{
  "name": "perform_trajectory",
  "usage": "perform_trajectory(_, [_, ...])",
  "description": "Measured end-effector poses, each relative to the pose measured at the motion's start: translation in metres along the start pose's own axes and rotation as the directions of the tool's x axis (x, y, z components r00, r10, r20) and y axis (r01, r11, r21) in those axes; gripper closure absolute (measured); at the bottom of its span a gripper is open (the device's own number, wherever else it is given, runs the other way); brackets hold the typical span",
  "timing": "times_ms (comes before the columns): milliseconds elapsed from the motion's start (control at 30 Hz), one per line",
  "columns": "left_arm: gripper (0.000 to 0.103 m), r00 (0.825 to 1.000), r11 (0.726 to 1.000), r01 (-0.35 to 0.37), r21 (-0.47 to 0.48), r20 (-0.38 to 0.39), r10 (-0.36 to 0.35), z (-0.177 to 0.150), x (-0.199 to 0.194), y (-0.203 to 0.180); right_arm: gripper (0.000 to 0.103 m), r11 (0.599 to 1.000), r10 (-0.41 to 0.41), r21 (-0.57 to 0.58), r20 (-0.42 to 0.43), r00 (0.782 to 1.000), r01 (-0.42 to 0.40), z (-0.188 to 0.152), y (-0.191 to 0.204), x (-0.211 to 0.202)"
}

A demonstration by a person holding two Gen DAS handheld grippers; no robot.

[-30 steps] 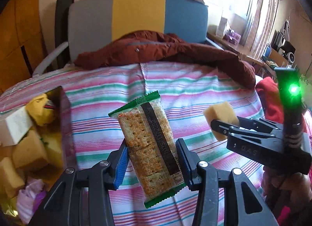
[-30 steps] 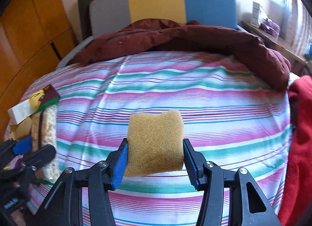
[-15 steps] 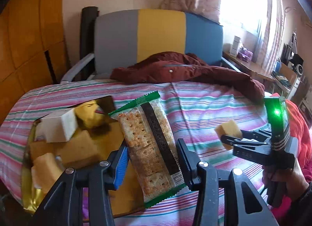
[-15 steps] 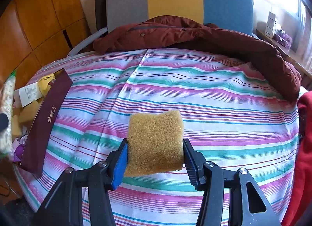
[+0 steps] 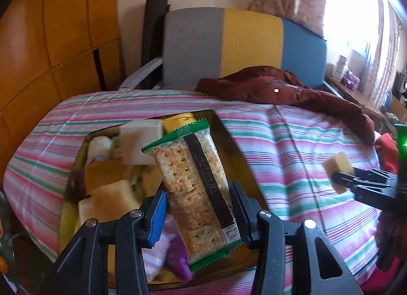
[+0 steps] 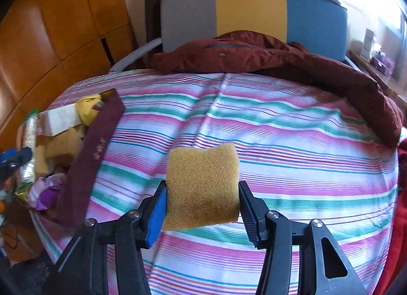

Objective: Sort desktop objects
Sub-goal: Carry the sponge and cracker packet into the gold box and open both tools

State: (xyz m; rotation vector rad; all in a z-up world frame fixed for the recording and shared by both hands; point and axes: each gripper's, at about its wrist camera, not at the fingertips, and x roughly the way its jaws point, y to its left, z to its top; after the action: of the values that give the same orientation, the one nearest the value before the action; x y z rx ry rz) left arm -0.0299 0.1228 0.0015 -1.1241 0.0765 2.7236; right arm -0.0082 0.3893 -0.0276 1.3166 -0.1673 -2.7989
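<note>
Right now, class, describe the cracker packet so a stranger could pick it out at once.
Find the striped bedspread, then the dark box of odds and ends at its left edge. Above the box, the left gripper holds the cracker packet: long, clear, green-ended, with a black strip, unlike the sponge blocks below.

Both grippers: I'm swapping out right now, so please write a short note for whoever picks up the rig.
Left gripper: shut on the cracker pack, held over the box.
Right gripper: shut on a sponge, above the striped cover, to the right of the box.
Done: box already holds sponges, a white carton and wrappers.
Left: neither held item has been released yet; both probably go into the box. No other loose items show on the cover.
</note>
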Motion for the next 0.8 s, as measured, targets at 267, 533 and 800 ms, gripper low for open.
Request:
perform_trajectory(267, [0.056,0.999,0.997,-0.042,-0.067,-0.031,0.04,-0.009,0.009,0.044,0.049,0.991,0.124,-0.056,0.049,0.991,-0.122,0.012,0.068,-0.017])
perform_trajectory(533, [0.056,0.998,0.985,-0.038,-0.168,-0.056,0.029,-0.012,0.018,0.092,0.049,0.957,0.253,-0.155,0.033,0.967,-0.245,0.021,0.152,-0.013])
perform_trajectory(800, [0.055,0.996,0.985,0.046,-0.166,-0.07,-0.058,-0.014,0.027,0.091,0.047,0.945,0.27,-0.184,-0.024,0.962,-0.27,0.022,0.19,0.016])
